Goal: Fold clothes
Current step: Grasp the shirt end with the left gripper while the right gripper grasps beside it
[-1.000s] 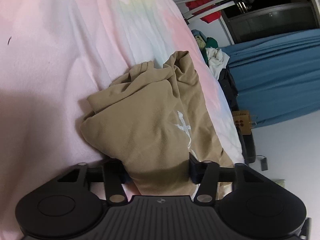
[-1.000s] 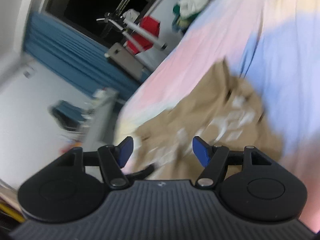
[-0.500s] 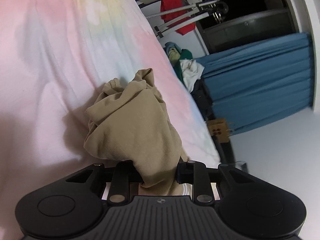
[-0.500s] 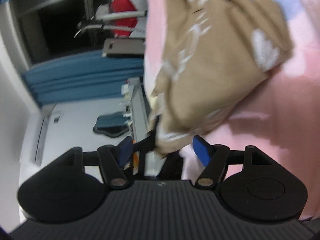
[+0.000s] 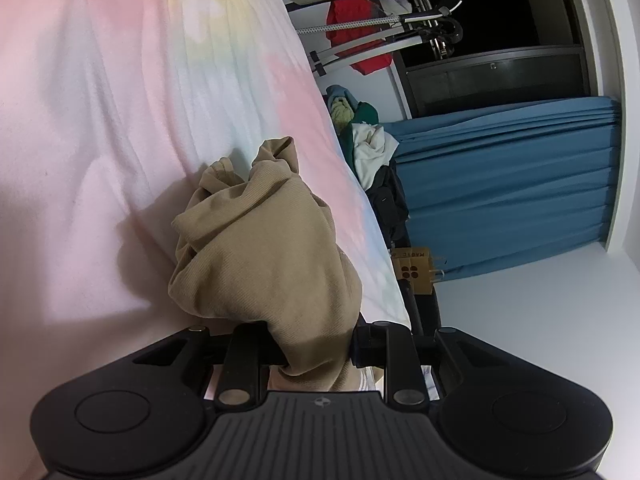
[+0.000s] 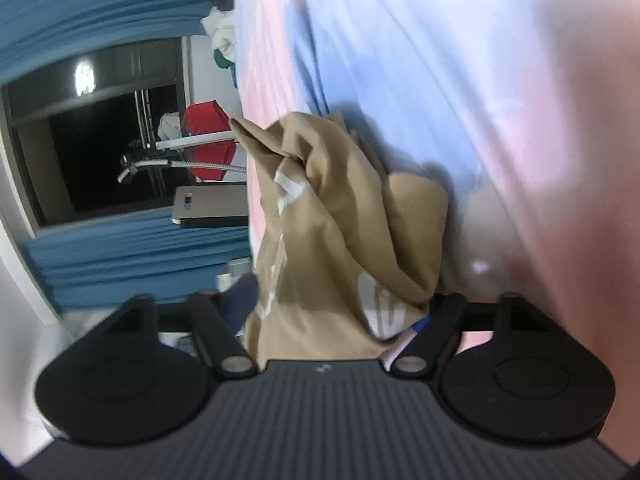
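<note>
A tan garment with white print [image 5: 264, 256] hangs bunched over the pastel bed sheet [image 5: 120, 100]. My left gripper [image 5: 316, 340] is shut on its near edge; cloth fills the gap between the fingers and hides the pads. The same garment [image 6: 340, 232] shows in the right wrist view, draped between the fingers of my right gripper [image 6: 332, 320]. The cloth hides the fingertips there and the frame is blurred, so I cannot tell whether that gripper is closed on it.
A pile of mixed clothes [image 5: 368, 148] lies past the bed's far edge. A drying rack with a red garment [image 5: 360, 36] stands by a dark window. Blue curtains [image 5: 512, 184] hang on the right. A cardboard box [image 5: 414, 274] sits by the bed.
The left gripper closed on the tan garment and lifted it, bunching it. The right gripper swung round and came onto the garment, which now lies between its fingers.
</note>
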Demonstrator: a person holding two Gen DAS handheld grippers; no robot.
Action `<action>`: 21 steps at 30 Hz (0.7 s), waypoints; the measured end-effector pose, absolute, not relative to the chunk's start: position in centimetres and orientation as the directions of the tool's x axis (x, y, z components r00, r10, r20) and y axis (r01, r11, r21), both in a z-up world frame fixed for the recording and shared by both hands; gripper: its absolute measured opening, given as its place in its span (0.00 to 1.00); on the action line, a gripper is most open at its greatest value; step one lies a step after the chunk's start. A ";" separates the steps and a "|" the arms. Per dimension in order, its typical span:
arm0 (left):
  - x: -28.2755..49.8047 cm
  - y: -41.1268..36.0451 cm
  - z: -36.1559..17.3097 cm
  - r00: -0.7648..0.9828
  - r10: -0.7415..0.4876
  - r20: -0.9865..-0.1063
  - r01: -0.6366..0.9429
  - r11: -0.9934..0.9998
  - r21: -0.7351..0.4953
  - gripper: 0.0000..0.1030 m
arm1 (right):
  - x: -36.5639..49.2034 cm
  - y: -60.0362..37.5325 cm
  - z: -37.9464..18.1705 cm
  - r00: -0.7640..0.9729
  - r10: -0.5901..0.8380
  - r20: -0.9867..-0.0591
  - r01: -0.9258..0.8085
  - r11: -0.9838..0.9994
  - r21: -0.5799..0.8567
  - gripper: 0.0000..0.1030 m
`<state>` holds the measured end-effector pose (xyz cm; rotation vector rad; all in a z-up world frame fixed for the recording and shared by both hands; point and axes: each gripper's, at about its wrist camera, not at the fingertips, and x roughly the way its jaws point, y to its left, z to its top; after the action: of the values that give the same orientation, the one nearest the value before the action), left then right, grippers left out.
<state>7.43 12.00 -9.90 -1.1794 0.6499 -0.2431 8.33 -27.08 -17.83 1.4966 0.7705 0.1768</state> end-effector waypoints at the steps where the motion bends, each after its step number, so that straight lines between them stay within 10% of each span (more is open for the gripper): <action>1: 7.6 12.0 -10.0 0.794 -0.501 -0.343 -0.154 0.381 -0.912 0.25 | 8.3 -27.0 -17.6 0.757 0.545 -0.361 0.345 0.137 0.929 0.46; 5: 7.9 12.0 -9.9 0.790 -0.508 -0.343 -0.156 0.375 -0.914 0.25 | 7.7 -26.8 -16.5 0.768 0.508 -0.389 0.324 0.215 0.921 0.29; 21: 21.5 -2.7 0.1 0.684 -0.671 -0.288 -0.089 0.314 -0.945 0.25 | 10.4 -39.3 -4.3 0.923 0.278 -0.266 0.215 0.201 0.956 0.26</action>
<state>21.51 -2.69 0.07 -1.2115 0.7585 -0.4356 10.39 -39.29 -4.29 1.3808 0.4265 0.0464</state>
